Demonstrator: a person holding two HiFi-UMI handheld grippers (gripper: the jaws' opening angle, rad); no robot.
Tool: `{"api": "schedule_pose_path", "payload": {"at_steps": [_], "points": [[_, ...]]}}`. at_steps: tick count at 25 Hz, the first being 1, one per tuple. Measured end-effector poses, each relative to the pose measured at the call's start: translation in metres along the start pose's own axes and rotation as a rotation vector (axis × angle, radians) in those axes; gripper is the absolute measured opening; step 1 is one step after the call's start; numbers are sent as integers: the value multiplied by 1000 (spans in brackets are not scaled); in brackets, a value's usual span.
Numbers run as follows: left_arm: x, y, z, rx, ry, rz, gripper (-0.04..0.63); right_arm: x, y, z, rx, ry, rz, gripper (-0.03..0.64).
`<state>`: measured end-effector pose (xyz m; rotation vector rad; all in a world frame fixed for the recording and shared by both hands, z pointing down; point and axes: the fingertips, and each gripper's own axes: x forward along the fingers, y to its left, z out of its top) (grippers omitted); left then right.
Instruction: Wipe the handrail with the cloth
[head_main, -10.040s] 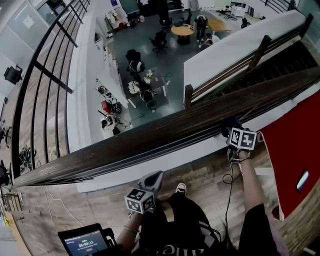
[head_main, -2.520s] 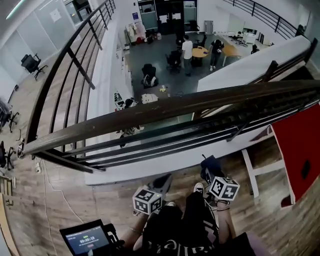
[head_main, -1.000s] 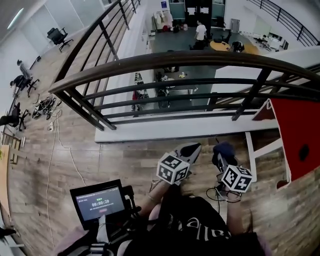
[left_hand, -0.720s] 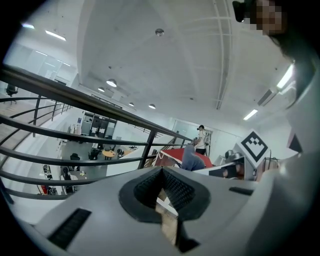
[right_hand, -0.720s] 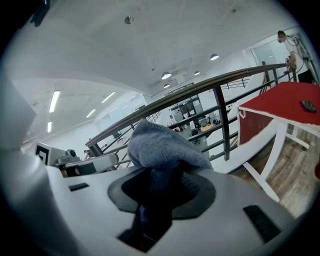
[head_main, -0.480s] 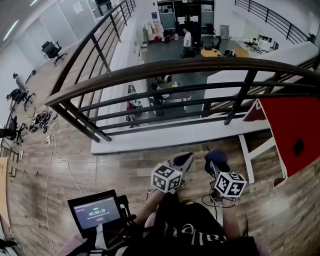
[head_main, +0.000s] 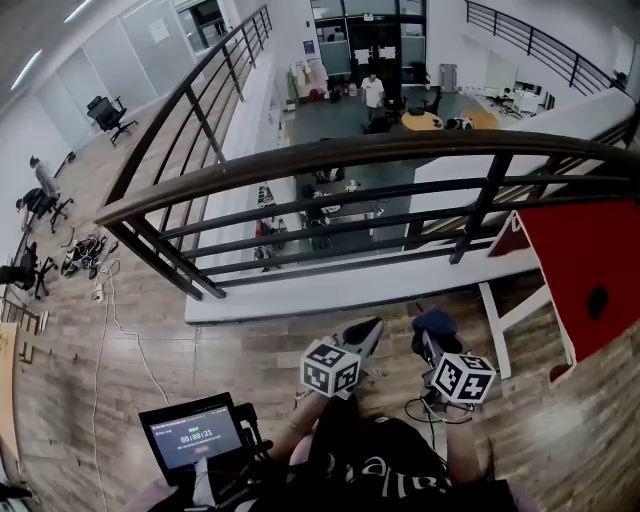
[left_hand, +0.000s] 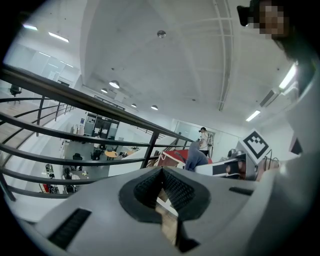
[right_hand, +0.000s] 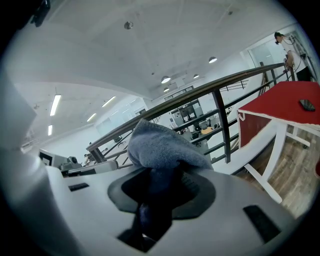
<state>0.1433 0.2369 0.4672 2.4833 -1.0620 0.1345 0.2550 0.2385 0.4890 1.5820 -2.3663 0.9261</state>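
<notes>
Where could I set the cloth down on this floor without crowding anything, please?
The bare wooden floor between the cable and the left gripper, below the white ledge, is free. Crowded: the red table on the right, the screen at lower left.

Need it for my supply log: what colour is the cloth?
Blue-grey; the cloth shows best in the right gripper view.

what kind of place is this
Most likely an upper gallery of an open-plan office: a dark handrail tops the railing at the edge of the wood plank floor, and beyond it a lower level holds a round table.
</notes>
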Motion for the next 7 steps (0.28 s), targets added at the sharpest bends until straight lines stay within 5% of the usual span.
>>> {"api": "schedule_pose_path", "payload": {"at_steps": [7], "points": [[-3,7,6,-25,-18,20,2,2,5,5,-8,0,14,104]]}}
